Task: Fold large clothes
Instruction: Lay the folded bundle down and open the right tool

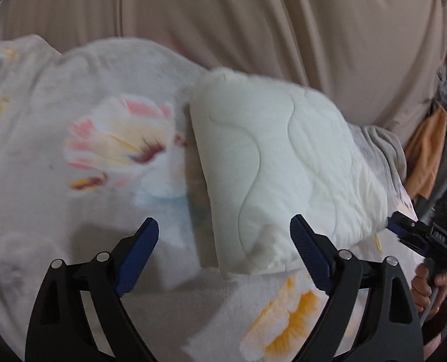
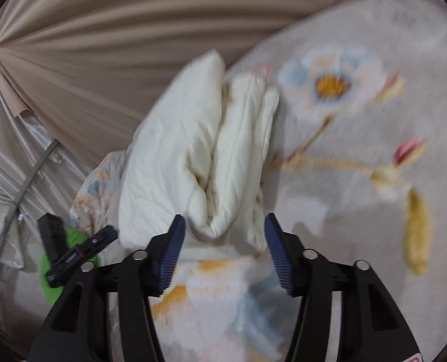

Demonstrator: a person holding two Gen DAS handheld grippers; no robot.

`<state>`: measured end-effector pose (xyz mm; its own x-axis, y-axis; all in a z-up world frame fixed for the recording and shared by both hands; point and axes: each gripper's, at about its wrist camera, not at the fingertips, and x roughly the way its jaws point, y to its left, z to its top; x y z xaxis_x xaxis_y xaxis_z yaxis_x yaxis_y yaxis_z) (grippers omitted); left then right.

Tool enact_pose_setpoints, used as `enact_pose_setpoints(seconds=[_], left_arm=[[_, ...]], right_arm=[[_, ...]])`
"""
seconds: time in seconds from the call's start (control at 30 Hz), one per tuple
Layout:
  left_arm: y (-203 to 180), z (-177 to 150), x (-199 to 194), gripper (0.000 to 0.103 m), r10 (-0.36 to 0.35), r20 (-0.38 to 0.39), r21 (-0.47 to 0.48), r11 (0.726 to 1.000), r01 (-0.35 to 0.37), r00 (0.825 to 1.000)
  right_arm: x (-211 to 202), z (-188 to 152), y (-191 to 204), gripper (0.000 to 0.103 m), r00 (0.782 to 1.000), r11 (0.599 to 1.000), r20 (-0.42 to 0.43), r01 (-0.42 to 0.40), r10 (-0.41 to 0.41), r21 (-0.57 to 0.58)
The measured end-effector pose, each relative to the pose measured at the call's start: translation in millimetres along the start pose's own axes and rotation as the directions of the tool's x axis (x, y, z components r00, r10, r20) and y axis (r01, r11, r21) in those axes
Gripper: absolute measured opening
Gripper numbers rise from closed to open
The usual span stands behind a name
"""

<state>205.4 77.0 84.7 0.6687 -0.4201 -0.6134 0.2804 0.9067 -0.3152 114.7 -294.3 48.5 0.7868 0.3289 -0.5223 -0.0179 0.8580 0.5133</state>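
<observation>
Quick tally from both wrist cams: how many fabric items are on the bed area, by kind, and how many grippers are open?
White quilted folded bundle: 1
Floral blanket underneath: 1
Orange cloth at the side: 1
Beige curtain behind: 1
Open grippers: 2, left gripper and right gripper, neither clamped on anything
Total: 4 fabric items, 2 grippers

1. Quilt lies folded on the blanket, and the curtain hangs behind both.
2. Left gripper sits in front of the quilt, jaws apart, the right finger right at the quilt's near corner.
3. Blanket spreads out to the left of the quilt and in front of it.
4. Right gripper has its jaws either side of the quilt's near end.
5. There the blanket lies to the right, with the curtain behind.
</observation>
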Motion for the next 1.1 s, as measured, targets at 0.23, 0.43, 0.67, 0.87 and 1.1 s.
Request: enact_pose_setpoints(seconds=[0.23, 0.43, 0.67, 0.87, 1.1], left_arm=[[-62, 25, -3, 0.088, 0.199, 0.138, 0.126, 0.968, -0.216, 0.970], [-64, 5, 46, 0.088, 0.292, 0.064, 0.141, 0.944, -0.299, 0.954], [-63, -8, 58, 0.091, 0.307, 0.052, 0.160, 0.937, -0.312, 0.950], [-65, -14, 64, 0.091, 0.316, 0.042, 0.169, 0.933, -0.319, 0.948], [-74, -18, 58, 0.092, 0.348, 0.052, 0.162, 0.922, -0.352, 0.936]], right_arm=[[36, 26, 81, 0.004, 0.981, 0.943, 0.086, 0.188, -0.171, -0.274], [79, 7, 70, 0.000, 0.949, 0.894, 0.049, 0.311, -0.313, -0.323], [104, -8, 51, 0.000, 0.941, 0.889, -0.008, 0.317, -0.338, -0.331], [111, -14, 47, 0.000, 0.944, 0.891, -0.007, 0.308, -0.329, -0.335], [93, 0, 53, 0.000, 0.954, 0.919, -0.011, 0.287, -0.301, -0.271]])
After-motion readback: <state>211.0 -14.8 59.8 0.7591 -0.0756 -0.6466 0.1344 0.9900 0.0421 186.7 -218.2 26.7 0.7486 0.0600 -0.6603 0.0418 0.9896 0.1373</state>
